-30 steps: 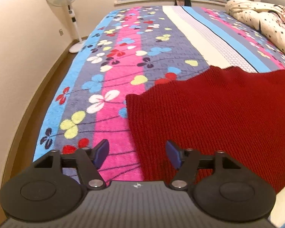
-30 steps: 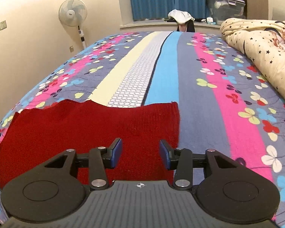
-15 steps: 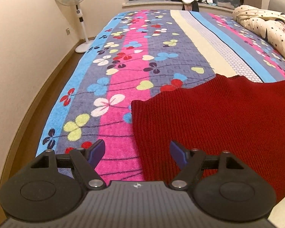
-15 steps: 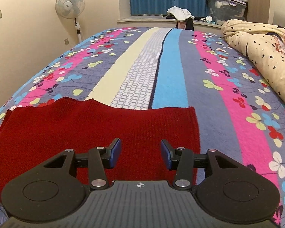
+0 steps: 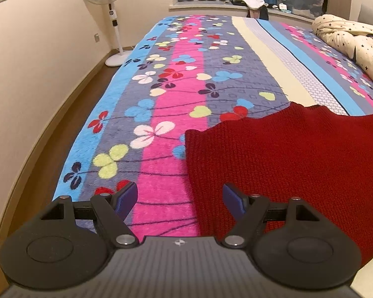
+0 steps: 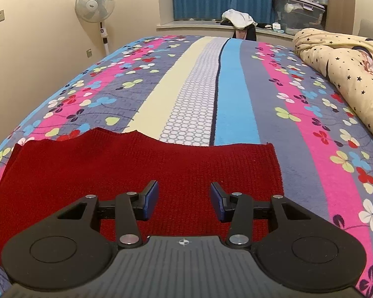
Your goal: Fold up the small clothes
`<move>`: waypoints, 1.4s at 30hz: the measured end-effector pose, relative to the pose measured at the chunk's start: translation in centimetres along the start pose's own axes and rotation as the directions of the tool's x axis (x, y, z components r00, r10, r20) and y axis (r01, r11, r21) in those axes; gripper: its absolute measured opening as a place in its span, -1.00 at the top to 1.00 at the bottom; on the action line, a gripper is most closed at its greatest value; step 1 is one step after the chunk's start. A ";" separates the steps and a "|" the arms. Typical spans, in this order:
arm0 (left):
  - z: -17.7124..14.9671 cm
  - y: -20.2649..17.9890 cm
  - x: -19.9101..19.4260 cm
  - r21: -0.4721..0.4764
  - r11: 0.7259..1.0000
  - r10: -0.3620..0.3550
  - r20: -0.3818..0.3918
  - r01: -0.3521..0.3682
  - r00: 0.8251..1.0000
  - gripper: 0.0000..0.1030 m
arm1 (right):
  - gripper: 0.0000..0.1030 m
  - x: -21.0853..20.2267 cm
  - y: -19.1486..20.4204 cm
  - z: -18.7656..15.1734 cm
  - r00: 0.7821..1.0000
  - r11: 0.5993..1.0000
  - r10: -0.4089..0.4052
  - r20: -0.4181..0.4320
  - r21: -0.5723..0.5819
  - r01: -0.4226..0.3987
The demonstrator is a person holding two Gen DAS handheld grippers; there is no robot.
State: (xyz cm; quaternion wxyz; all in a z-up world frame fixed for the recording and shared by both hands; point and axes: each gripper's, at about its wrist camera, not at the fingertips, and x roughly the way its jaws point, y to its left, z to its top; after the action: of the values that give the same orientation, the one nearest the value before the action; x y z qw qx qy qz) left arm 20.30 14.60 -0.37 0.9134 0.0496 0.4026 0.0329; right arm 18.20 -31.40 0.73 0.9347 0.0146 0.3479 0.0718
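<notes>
Two tools agape, left tool [image 5: 180, 197] over red knit [image 5: 286, 161] edge, right tool [image 6: 184, 200] mid-garment

Left gripper [image 5: 180, 200] hovers with jaws apart over the left edge of a red knitted garment [image 5: 286, 159] lying flat on a floral bedspread [image 5: 161, 87].

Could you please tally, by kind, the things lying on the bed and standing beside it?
Red knitted garment: 1
Star-print quilt: 1
Striped floral bed cover: 1
Pedestal fan: 1
Total: 4
</notes>
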 end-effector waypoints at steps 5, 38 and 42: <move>-0.1 0.6 -0.1 -0.023 1.000 0.011 -0.005 -0.011 1.000 -0.55 | 0.08 -0.8 3.4 -0.4 0.999 0.999 0.037 0.021 -0.003 -0.036; -0.1 3.1 2.0 -0.153 0.988 -0.009 -0.097 -0.006 0.995 -0.55 | -0.06 -2.6 31.7 -14.9 0.906 0.477 0.423 -0.014 -0.847 -0.236; 0.1 2.7 3.1 -0.158 0.987 -0.060 -0.131 0.039 0.990 -0.55 | -0.06 -1.4 32.4 -15.9 0.919 0.384 0.394 0.005 -0.910 -0.159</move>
State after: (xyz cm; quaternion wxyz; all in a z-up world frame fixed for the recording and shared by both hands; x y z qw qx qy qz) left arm 22.37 17.58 -2.26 0.8855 -0.0339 0.4612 0.0447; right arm 2.76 0.05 -7.95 0.8047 -0.4164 0.1427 0.3983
